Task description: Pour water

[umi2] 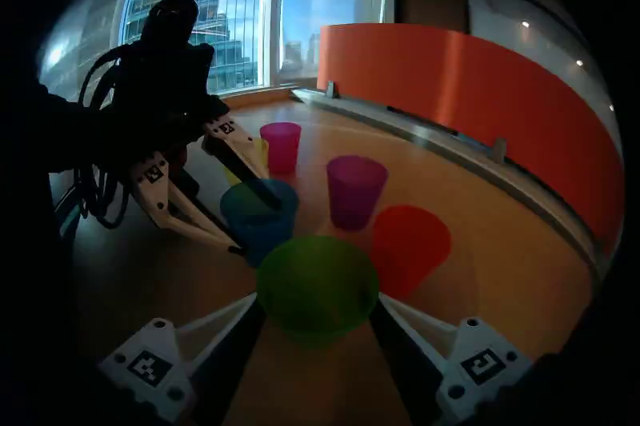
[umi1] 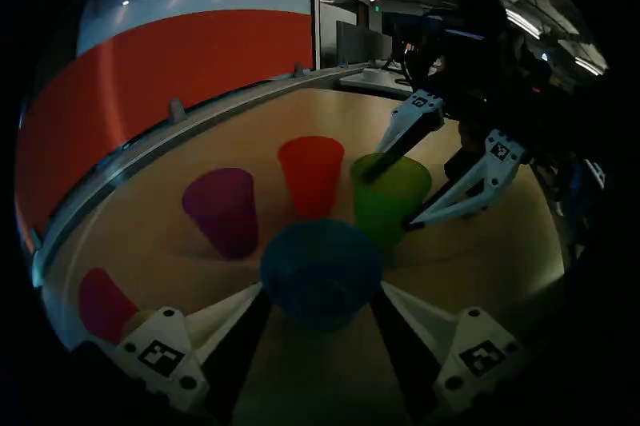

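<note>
While the blue cup (umi1: 320,270) is clamped by the left hand-held gripper (umi1: 320,290) and the green cup (umi2: 316,282) by the right hand-held gripper (umi2: 318,302), both low over the worktop (umi1: 480,266), one rim should be brought just above the other and tilted slowly. Which cup holds water cannot be told.

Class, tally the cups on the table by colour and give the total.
blue cup: 1
green cup: 1
red cup: 1
purple cup: 1
pink cup: 1
yellow cup, partly hidden: 1
Total: 6
</note>
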The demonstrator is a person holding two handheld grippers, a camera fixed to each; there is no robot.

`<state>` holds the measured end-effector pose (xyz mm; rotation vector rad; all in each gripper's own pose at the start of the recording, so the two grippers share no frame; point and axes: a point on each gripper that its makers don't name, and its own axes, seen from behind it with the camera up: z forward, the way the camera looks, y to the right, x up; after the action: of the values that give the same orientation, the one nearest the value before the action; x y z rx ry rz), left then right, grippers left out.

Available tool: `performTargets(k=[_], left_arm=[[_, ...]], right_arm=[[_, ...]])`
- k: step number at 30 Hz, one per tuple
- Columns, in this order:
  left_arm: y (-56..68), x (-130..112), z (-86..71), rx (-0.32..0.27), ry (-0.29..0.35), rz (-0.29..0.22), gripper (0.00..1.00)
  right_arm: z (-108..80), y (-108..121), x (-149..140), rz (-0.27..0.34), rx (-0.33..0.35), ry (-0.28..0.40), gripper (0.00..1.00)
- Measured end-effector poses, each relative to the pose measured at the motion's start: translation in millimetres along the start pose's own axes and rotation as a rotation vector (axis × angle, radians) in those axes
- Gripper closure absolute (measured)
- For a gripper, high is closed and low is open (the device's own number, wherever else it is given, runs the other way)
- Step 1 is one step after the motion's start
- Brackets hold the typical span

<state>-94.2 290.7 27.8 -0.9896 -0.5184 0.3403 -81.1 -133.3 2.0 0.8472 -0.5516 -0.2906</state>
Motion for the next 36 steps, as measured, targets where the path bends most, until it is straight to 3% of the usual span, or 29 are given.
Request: performTargets(k=[15,36], left_arm=[[2.0,21.3,-30.3,0.03,0.056,-0.007,0.18],[3.8,54.2,-106.4,0.133,0.152,-0.044,0.18]], right_arm=[[-19.1,-8.8,21.2,-0.024,-0.021,0.032,0.11],[-61.1,-41.8,70.1,-0.049,-0.052,0.139,0.11]])
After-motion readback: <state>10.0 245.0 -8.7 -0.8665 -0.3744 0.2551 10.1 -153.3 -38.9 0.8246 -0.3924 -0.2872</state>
